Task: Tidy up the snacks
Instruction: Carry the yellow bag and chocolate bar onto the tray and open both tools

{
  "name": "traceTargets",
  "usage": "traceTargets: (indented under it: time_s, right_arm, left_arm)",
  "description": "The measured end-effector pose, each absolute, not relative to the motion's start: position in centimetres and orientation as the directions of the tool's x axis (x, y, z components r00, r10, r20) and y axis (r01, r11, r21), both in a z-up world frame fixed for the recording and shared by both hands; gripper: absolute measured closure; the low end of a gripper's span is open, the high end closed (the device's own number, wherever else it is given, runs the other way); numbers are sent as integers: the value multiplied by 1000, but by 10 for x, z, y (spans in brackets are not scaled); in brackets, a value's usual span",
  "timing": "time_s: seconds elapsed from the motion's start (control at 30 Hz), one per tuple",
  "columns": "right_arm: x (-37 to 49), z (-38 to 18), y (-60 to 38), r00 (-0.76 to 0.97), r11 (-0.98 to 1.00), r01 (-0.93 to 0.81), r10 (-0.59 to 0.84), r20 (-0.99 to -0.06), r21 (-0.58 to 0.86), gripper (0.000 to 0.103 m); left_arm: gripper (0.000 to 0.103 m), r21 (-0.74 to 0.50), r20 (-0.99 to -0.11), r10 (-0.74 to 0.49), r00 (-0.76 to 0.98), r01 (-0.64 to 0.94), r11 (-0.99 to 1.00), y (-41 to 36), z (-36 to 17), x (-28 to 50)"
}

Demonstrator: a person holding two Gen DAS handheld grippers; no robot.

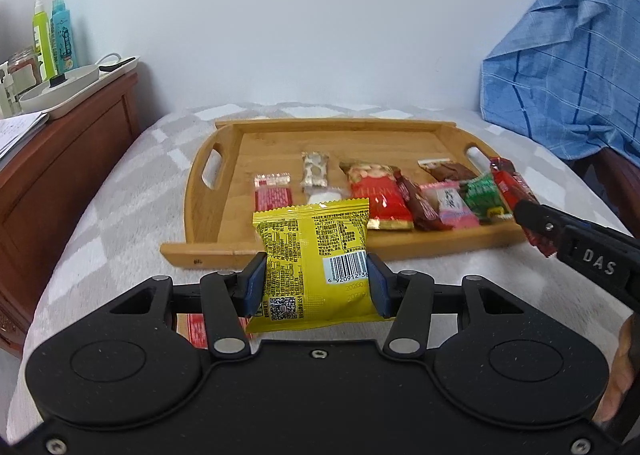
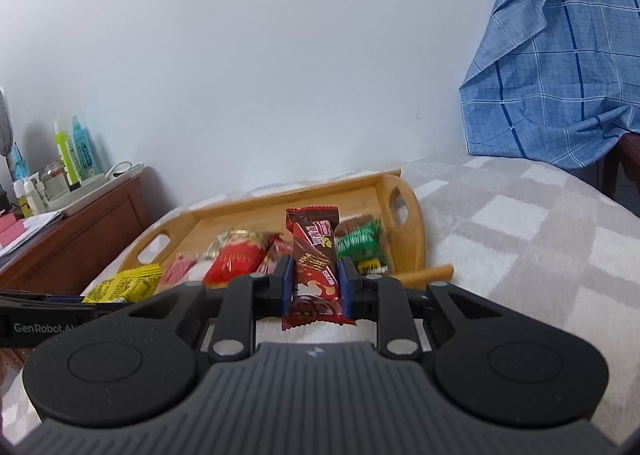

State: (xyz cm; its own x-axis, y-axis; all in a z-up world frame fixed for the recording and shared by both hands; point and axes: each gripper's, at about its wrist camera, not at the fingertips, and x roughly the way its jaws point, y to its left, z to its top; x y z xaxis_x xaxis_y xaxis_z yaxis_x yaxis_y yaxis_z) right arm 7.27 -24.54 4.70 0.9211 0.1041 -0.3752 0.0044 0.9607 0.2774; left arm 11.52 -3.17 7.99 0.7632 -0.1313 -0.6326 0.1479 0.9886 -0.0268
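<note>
My left gripper [image 1: 316, 281] is shut on a yellow snack packet [image 1: 316, 255] and holds it just in front of the wooden tray [image 1: 224, 211]. My right gripper [image 2: 316, 281] is shut on a red-brown chocolate wafer bar [image 2: 314, 255], held over the tray's right front part; it shows in the left wrist view [image 1: 532, 223] too. In the tray lie a pink-red packet [image 1: 273, 193], a white nougat packet [image 1: 316, 171], a big red packet [image 1: 378, 195], a brown bar [image 1: 420, 203], a pink candy [image 1: 454, 205], a green packet [image 1: 482, 193] and a brown wafer [image 1: 448, 171].
The tray sits on a grey and white checked blanket [image 1: 120, 215]. A wooden cabinet [image 1: 60, 175] at the left carries bottles [image 1: 54, 39] and a white tray. A blue checked cloth [image 1: 568, 67] hangs at the right. A red and white packet [image 1: 196, 329] lies under my left gripper.
</note>
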Motion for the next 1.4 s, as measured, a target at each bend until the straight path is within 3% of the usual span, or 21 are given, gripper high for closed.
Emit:
traceTargets:
  time_s: [0.9, 1.4]
  right_arm:
    - [210, 60, -288, 884, 955, 23, 119, -452, 296, 75]
    - [264, 41, -305, 858, 963, 43, 101, -503, 266, 74]
  left_arm:
    - [54, -110, -632, -155, 759, 110, 988, -33, 96, 255]
    - [54, -32, -693, -67, 718, 62, 998, -29, 58, 315]
